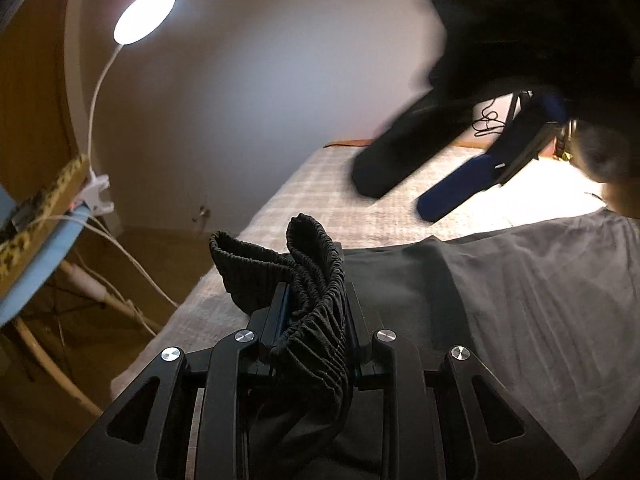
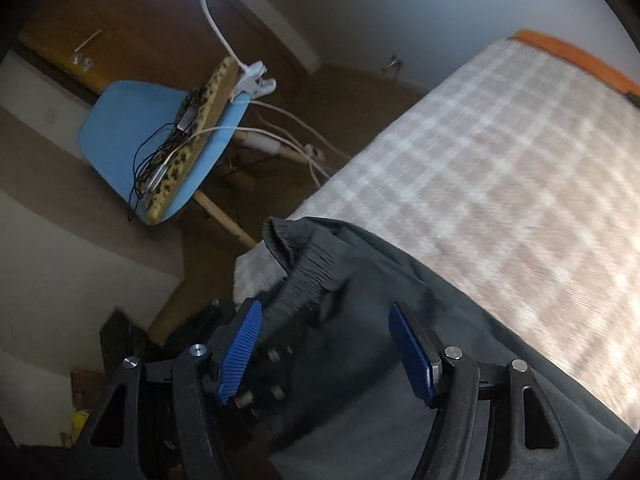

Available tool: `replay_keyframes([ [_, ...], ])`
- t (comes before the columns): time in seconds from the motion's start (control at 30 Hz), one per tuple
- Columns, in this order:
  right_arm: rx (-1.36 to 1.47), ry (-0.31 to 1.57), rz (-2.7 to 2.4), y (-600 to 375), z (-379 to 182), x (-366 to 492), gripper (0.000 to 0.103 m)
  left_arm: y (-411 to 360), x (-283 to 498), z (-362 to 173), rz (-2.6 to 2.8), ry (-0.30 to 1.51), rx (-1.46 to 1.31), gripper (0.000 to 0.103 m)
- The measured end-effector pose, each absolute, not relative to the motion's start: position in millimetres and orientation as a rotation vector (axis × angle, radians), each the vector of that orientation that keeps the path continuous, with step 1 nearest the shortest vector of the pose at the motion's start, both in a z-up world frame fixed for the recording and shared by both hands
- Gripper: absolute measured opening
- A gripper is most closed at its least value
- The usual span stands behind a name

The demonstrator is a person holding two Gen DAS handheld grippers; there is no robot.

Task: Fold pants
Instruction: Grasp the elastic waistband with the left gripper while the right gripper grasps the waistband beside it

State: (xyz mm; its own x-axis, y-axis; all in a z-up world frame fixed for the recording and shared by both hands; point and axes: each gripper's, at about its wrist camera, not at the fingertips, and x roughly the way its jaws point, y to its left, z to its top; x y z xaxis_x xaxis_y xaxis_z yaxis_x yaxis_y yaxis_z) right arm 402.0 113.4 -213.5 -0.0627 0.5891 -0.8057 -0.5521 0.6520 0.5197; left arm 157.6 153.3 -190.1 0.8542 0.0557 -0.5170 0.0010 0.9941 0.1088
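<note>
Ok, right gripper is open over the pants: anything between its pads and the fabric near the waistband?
Nothing visible. The right gripper hangs open with the dark pants directly between its blue pads. The left gripper, shut on the elastic waistband, sits close beside it. The plaid bed cover beyond looks bare.

A round clip-on lamp (image 1: 144,16) glows on a white gooseneck, clamped to a blue chair (image 2: 132,136) with pale wooden legs. White cables trail from the chair toward the bed (image 2: 500,184), which wears a beige plaid cover. Plain pale wall (image 1: 260,80) behind; brown floor (image 2: 352,92) below.
</note>
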Motion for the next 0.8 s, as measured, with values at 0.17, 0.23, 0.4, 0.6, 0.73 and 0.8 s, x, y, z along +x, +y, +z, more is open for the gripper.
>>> replay_keyframes([
  [0.17, 0.09, 1.425, 0.935, 127, -236, 411, 0.069, 132, 153, -197, 0.026, 0.53, 0.212, 0.022],
  [0.23, 0.102, 1.436, 0.932, 128, -241, 413, 0.069, 120, 150, -200, 0.007, 0.525, 0.268, 0.022],
  [0.4, 0.073, 1.443, 0.911, 132, -249, 413, 0.069, 98, 142, -204, -0.046, 0.515, 0.357, 0.028],
  [0.6, 0.097, 1.47, 0.83, 118, -261, 415, 0.034, 98, 124, -201, -0.053, 0.49, 0.385, 0.039],
  [0.73, 0.154, 1.458, 0.819, 102, -260, 415, 0.027, 112, 122, -205, -0.014, 0.502, 0.41, 0.055],
  [0.8, 0.172, 1.459, 0.819, 96, -260, 414, 0.027, 120, 125, -207, -0.01, 0.517, 0.397, 0.055],
])
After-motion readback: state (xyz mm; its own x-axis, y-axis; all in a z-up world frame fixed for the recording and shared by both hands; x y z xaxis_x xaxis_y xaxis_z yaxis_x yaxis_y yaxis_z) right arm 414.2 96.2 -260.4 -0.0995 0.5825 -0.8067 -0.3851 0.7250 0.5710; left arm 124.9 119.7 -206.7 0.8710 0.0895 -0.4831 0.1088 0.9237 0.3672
